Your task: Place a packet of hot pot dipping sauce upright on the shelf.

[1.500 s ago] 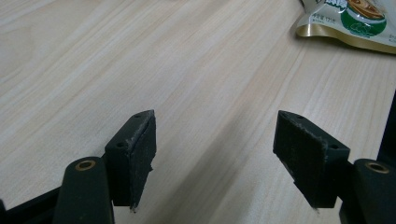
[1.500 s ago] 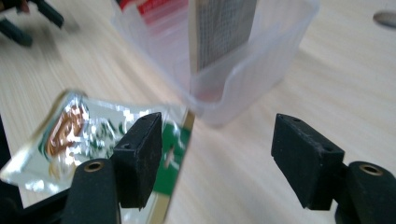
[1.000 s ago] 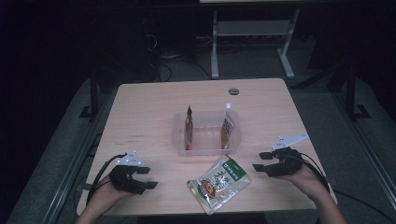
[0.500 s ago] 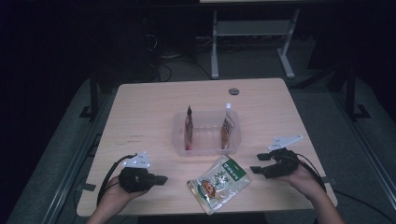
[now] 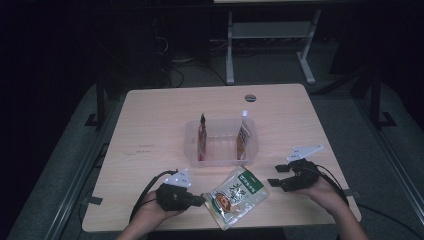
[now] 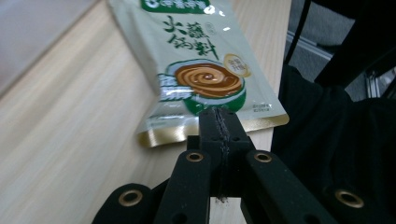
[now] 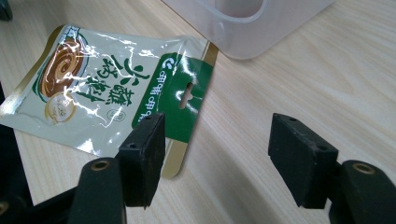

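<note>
From the high view we see a light wooden table [image 5: 150, 125] with a clear plastic bin [image 5: 220, 142] near its middle, and two slim packets standing upright inside it, one against the left wall [image 5: 202, 137] and one against the right wall [image 5: 243, 136]. In front of the bin, close to the near edge, a green and white sauce pouch [image 5: 233, 196] lies flat and askew. Our left gripper [image 5: 196, 201] sits at the pouch's left end, its tip touching the pouch's edge. Our right gripper [image 5: 276, 182] rests to the right of the pouch, just apart from it.

From the left gripper view, we look along the left gripper [image 6: 220, 122], whose jaws are pressed together with no gap between them. Their tip lies over the lower, gold-trimmed edge of the sauce pouch [image 6: 198, 60]; we cannot tell whether any of the pouch is pinched between them. The pouch lies by the table's edge.

From the right gripper view, the right gripper [image 7: 219, 154] has its jaws spread wide, with bare table between them. The sauce pouch [image 7: 107, 93] lies just beyond the left jaw, its green header with the hang slot nearest that jaw. A corner of the clear plastic bin [image 7: 252, 28] sits further off, above the pouch.
</note>
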Tool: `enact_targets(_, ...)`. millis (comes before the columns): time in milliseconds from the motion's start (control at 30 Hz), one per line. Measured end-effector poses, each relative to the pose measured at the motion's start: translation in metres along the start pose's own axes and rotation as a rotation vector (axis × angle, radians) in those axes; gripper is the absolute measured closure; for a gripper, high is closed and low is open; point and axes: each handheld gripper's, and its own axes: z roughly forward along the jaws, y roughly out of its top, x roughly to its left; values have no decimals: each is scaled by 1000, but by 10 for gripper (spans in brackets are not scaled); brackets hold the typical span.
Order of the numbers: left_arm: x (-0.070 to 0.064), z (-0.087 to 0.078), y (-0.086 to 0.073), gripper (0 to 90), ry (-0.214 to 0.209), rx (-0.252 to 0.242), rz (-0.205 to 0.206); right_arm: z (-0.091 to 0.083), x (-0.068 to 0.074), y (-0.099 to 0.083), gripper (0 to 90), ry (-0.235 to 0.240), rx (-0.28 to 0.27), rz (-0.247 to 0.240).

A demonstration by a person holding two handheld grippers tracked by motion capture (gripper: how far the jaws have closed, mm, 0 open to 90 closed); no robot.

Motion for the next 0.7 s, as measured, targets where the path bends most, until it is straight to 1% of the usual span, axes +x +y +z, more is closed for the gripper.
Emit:
enact_targets(33,-1,4,1,897,-7,4,3,0,0,0,361,1,2,8)
enact_targets(167,-3,20,6,897,-16,28,24,1,-1,-1,361,-3,4,4)
enact_targets(267,-4,30,9,897,4,67,32,0,0,-1,361,-5,7,6)
enact_targets(333,-4,35,9,897,22,81,30,0,0,-2,360,-5,8,9)
enact_targets(400,-2,36,8,897,33,97,37,0,-1,-3,360,-3,4,10)
enact_targets(467,2,34,8,897,41,92,26,-1,-1,-4,360,-7,6,13)
enact_targets(500,4,33,8,897,48,98,34,-1,-1,-5,360,-9,6,11)
enact_targets(533,6,32,8,897,57,90,23,-2,0,-5,360,-10,9,22)
enact_targets(567,8,31,8,897,60,88,18,-2,0,-6,360,-11,8,22)
enact_targets(600,10,30,9,897,64,87,16,-3,-1,-7,360,-13,7,13)
enact_targets(633,11,30,9,897,75,89,16,-3,0,-8,360,-14,11,23)
enact_targets(667,13,29,9,897,83,89,16,-4,0,-9,360,-14,9,18)
enact_targets(700,15,29,9,897,87,91,16,-4,1,-10,360,-13,12,30)
